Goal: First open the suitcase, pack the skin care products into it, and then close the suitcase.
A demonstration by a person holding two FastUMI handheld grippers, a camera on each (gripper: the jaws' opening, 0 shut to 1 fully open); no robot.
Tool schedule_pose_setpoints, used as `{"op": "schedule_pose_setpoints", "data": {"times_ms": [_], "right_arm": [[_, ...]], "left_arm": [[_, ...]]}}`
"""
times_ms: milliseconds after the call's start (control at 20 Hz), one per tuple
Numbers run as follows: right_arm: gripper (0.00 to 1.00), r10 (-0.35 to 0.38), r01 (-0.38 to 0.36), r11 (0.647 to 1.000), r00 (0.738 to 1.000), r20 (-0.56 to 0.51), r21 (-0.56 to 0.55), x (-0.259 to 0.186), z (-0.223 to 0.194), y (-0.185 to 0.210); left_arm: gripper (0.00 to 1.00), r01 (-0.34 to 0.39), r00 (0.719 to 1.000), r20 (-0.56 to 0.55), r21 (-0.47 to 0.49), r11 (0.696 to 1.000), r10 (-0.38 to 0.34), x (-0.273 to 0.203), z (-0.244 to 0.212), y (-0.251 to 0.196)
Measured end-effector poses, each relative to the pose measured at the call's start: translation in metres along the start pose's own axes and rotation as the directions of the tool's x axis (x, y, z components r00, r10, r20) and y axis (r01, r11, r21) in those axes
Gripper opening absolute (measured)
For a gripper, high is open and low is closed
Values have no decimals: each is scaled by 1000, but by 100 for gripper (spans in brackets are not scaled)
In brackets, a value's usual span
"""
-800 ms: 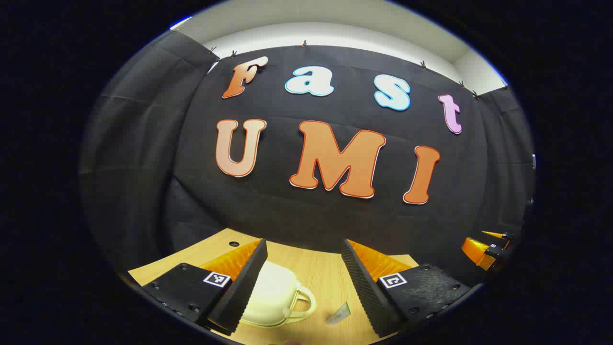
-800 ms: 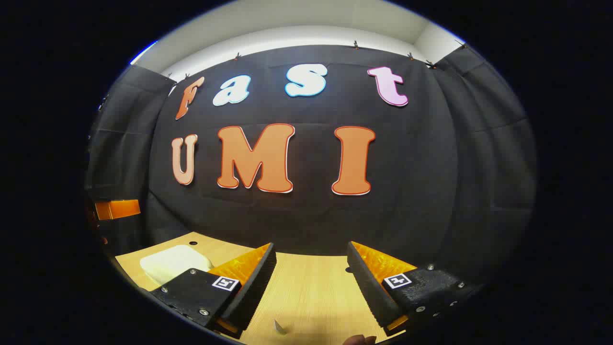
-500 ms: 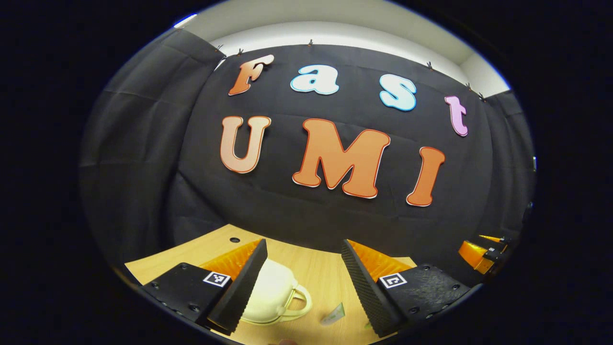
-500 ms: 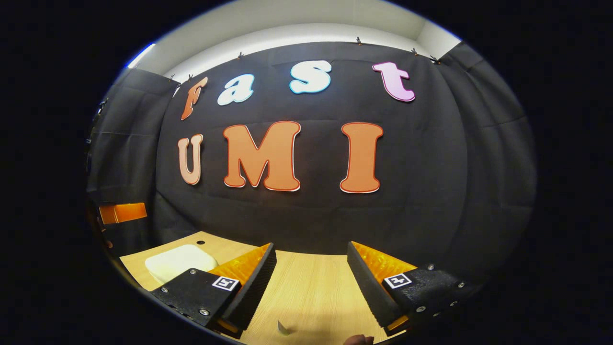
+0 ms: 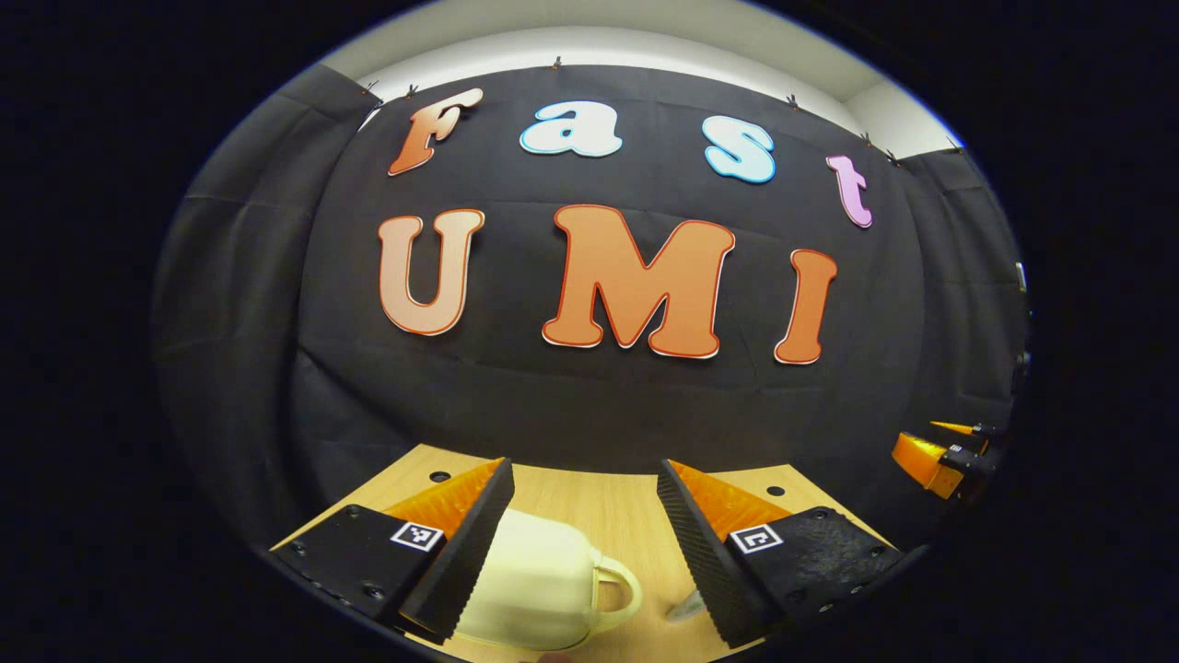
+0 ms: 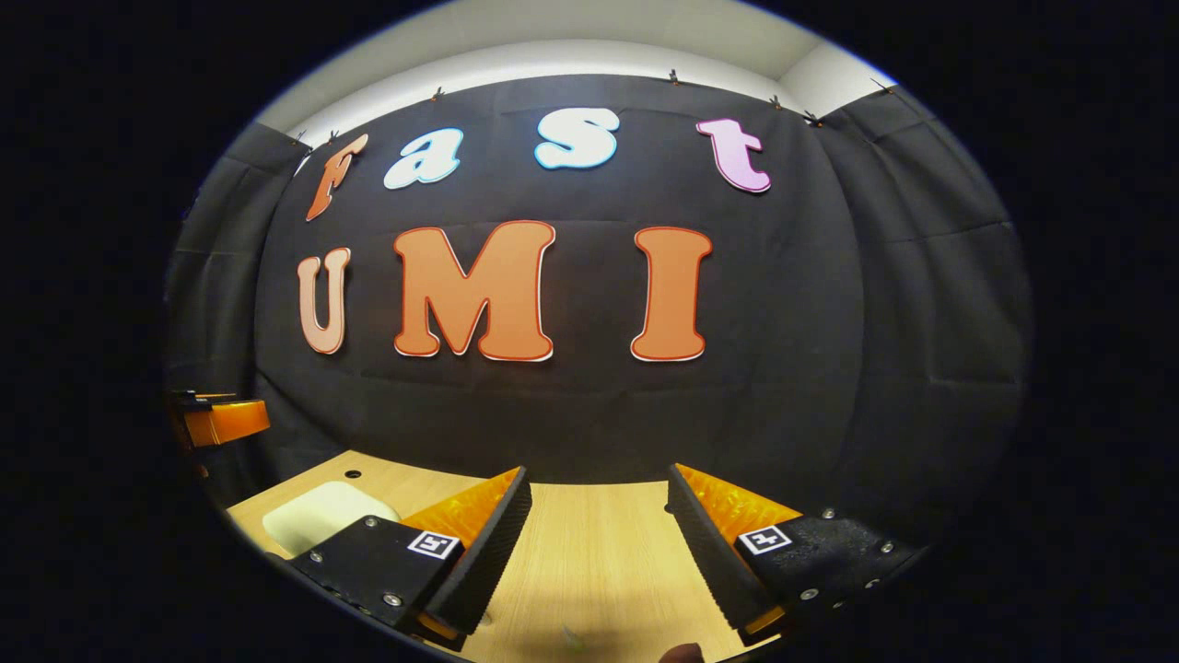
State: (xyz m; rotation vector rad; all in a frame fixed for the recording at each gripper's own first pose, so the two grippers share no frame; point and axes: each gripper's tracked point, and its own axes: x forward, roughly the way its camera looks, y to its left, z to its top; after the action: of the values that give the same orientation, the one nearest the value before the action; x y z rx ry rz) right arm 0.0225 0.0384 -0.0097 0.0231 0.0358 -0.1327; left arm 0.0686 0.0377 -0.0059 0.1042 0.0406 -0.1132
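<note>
**Two claws poised, suitcase still shut**

Both tools hang above the wooden table (image 5: 599, 506), and neither has touched a thing yet. The left gripper (image 5: 585, 543) holds its ridged black fingers spread wide with nothing between them, tilted up toward the booth wall. Just below and ahead of it lies the cream suitcase (image 5: 539, 589), flat on the table with its lid down and its looped handle (image 5: 617, 589) pointing right. One finger hides the case's left side. That handle sits in the gap between the fingers, which looks like the reason for the wide spread: the tool seems set to drop and catch the handle or the lid edge.

Over on the other side, the right gripper (image 6: 599, 552) is just as wide apart and just as empty, hovering over bare table. In its view the suitcase (image 6: 322, 511) lies well off to its left, partly behind its own finger. Beyond that the other tool's orange finger pokes in at the edge.

A small pale item (image 5: 686, 608) lies on the table beside the left gripper's right finger; it may be one of the skin care products, but it is too small to tell. Judging by the closed lid, opening is the step in hand and packing has not begun.
</note>
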Motion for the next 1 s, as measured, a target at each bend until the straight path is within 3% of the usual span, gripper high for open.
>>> {"op": "schedule_pose_setpoints", "data": {"times_ms": [350, 600, 700, 850, 1000], "right_arm": [[94, 18, -19, 999, 1000, -22, -43, -1, -5, 5], [94, 22, -24, 999, 998, -56, -36, 1, -20, -2], [94, 20, -23, 999, 996, -84, -36, 0, -31, -7], [95, 2, -7, 999, 992, -129, -35, -6, -49, -18], [95, -27, 23, 999, 984, -177, -28, -14, -69, -36]], "left_arm": [[97, -10, 1000, -12, 17, 1000, 10, 8, -9, 6], [97, -21, 998, -53, 253, 967, 35, 12, -39, -2], [98, 13, 994, -106, 374, 927, 29, 12, -69, -13], [100, 112, 975, -224, 529, 841, 11, 9, -124, -30], [98, 194, 957, -290, 690, 698, 21, 5, -173, -41]]}}
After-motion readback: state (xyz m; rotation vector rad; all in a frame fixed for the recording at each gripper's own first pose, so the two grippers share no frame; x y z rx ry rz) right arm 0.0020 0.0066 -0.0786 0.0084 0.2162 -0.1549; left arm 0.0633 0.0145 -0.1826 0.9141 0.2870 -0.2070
